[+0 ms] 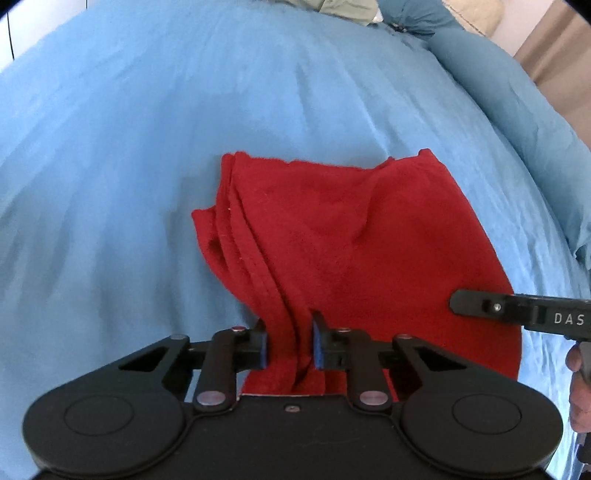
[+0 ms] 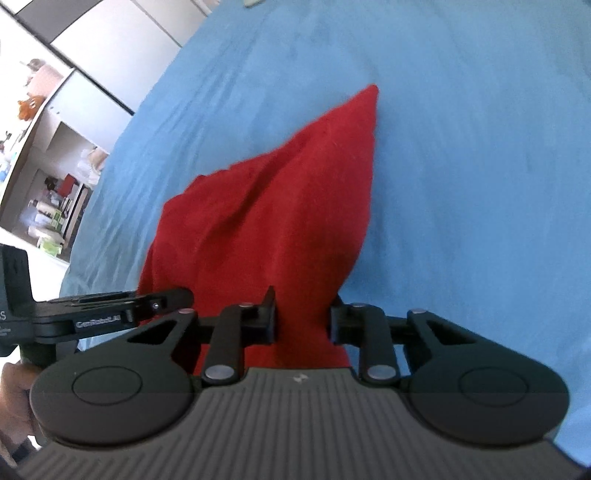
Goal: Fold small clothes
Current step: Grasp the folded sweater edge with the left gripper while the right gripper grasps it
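A red cloth [image 1: 332, 229] lies folded in layers on a blue bedsheet [image 1: 147, 147]. My left gripper [image 1: 289, 345] is shut on the near left edge of the cloth, with bunched layers pinched between its blue pads. In the right wrist view my right gripper [image 2: 303, 319] is shut on the near right edge of the red cloth [image 2: 277, 206], which runs away from the jaws to a pointed far corner. The right gripper's finger [image 1: 517, 310] reaches in from the right over the cloth in the left wrist view.
The blue sheet [image 2: 461, 184] spreads wide around the cloth. A rolled blue duvet [image 1: 517, 110] lies along the bed's right side, with pale items [image 1: 343, 9] at the far end. Shelves with clutter [image 2: 55, 192] stand left of the bed. A hand [image 1: 580, 391] holds the right gripper.
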Available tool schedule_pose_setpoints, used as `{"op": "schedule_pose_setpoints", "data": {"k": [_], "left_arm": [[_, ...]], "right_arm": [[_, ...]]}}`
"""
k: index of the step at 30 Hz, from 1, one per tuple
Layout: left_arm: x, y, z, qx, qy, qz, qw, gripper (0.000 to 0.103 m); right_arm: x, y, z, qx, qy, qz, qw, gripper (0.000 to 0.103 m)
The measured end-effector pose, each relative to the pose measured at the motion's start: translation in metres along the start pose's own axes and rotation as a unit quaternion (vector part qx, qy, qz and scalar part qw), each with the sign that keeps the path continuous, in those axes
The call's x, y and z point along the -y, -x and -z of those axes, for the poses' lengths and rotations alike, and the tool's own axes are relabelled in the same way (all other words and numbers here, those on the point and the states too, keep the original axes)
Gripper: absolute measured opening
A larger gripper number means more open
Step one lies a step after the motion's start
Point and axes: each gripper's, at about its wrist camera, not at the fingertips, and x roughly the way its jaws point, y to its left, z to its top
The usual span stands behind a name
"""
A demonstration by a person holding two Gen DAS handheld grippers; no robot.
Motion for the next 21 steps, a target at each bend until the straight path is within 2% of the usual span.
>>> {"op": "schedule_pose_setpoints", "data": {"k": [7,12,17,21], "left_arm": [[0.036,0.06,0.011,0.044,-0.016,0.013,0.9988,0.02],[0.08,0.098,0.05,0.073,-0.026,0.025,0.9967,0.02],[0.127,0.088,0.095,0.049,-0.037,0.037,0.9974,0.02],[0.151,0.062,0.131,0.036,-0.052,0.017,0.9979,0.021]], "right_arm": [[-0.013,0.057,0.005,0.053,0.01,-0.034,0.998,0.038],[-0.003,0.126,0.031,0.078,-0.017,-0.042,0.996,0.038],[0.018,0.181,0.076,0.078,0.004,0.004,0.997,0.038],[0.059,0.187,0.108,0.06,-0.001,0.019,0.998,0.038]]}}
